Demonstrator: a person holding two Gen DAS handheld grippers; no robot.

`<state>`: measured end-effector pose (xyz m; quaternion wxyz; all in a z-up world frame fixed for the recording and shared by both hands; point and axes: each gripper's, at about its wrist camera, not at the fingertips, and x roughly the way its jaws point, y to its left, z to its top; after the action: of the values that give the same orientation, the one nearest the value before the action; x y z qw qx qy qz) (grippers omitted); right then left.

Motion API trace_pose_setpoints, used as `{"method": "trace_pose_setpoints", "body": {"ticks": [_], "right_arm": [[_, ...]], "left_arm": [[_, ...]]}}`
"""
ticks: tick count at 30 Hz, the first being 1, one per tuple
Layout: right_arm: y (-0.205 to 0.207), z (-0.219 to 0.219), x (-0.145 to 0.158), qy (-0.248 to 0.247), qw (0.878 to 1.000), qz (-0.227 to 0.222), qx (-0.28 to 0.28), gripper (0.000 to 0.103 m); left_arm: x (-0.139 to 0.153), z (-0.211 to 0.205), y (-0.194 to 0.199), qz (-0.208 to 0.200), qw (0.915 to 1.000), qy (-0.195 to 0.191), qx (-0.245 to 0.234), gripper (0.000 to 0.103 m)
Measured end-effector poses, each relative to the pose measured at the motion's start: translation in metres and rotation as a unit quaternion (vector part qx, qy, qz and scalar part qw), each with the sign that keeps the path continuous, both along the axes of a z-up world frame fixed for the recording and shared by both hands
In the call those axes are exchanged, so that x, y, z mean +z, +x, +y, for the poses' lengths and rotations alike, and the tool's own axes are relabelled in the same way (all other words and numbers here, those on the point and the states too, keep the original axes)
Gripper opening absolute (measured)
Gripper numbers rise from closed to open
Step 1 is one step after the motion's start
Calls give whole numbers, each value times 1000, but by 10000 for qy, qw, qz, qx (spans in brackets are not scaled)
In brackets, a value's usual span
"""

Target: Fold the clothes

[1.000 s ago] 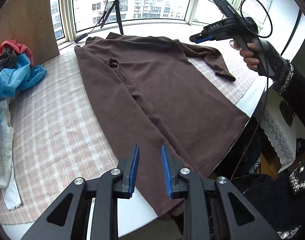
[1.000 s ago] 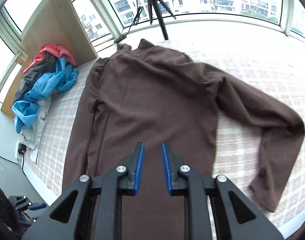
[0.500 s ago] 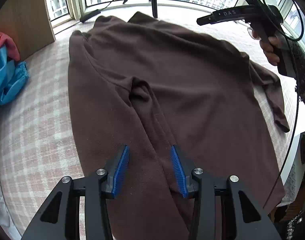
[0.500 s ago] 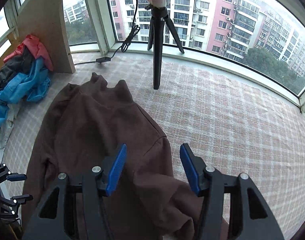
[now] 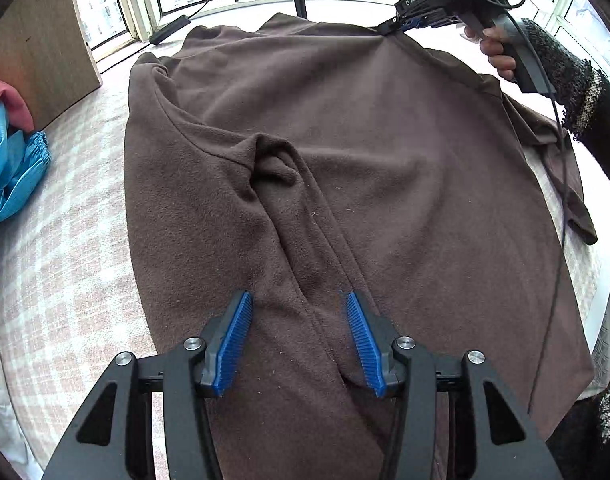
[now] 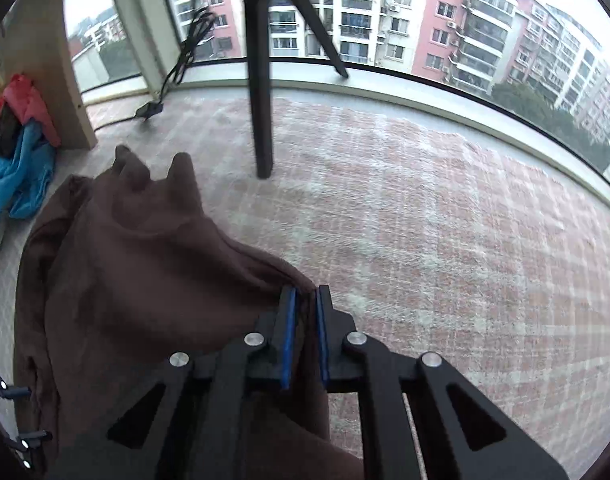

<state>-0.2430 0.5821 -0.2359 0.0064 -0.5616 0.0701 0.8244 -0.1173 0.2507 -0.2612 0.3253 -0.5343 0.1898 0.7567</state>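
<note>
Brown fleece top (image 5: 385, 184) lies spread over the checked cloth (image 5: 65, 280) that covers the counter, collar end far, hem end near. One sleeve (image 5: 305, 248) is folded in over the body, running from the armpit bunch near the middle down toward the near edge. The other sleeve (image 5: 561, 176) trails off to the right, close to the counter's right edge.

Left hand-held gripper (image 5: 299, 340): blue pads spread wide, straddling the folded-in sleeve at the near part of the garment. Cannot tell whether the pads touch the fabric.

Right hand-held gripper (image 6: 303, 332): pads pressed together on a bunch of the top's fabric at the far right shoulder; the cloth there is pulled into a raised peak. In the left wrist view the same tool (image 5: 401, 24) sits at the far right, held by a hand (image 5: 495, 50) in a dark knit sleeve (image 5: 561, 68), a black cable (image 5: 561, 184) hanging from it.

Surroundings: a pile of blue and red clothes (image 6: 17, 152) at far left, beside a wooden panel (image 5: 37, 52). A black tripod (image 6: 261, 80) stands on the counter beyond the collar. Windows behind it show apartment blocks (image 6: 445, 24).
</note>
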Motion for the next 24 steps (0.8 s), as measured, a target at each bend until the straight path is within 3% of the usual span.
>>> {"method": "trace_pose_setpoints", "body": {"ticks": [2, 8, 10, 13, 14, 16, 19, 21, 24], "right_arm": [[-2, 11, -1, -144, 9998, -23, -105, 13], [4, -14, 25, -97, 9966, 754, 325, 30], [-6, -35, 21, 174, 9956, 694, 612, 33], [-26, -55, 1, 533, 9930, 548, 901, 31], [-31, -54, 1, 659, 9924, 656, 802, 23], [-41, -48, 5, 961, 9893, 986, 475, 21], [-33, -21, 25, 738, 9926, 961, 104, 23], [-7, 2, 48, 186, 9936, 1115, 70, 23], [47, 37, 74, -71, 9937, 1113, 101, 30]], "left_arm": [[-1, -1, 2, 7, 10000, -20, -36, 48], [-2, -4, 7, 12, 10000, -43, -63, 51], [-3, -5, 10, 34, 9999, -66, -84, 52], [-4, -7, 13, 59, 9999, -84, -94, 52], [-5, -8, 14, 63, 9999, -83, -95, 52], [-5, -9, 16, 65, 9999, -94, -93, 52], [-6, -12, 19, 62, 9999, -112, -96, 53], [-6, -14, 21, 63, 9999, -101, -111, 53], [-7, -18, 24, 76, 9998, -107, -159, 53]]}}
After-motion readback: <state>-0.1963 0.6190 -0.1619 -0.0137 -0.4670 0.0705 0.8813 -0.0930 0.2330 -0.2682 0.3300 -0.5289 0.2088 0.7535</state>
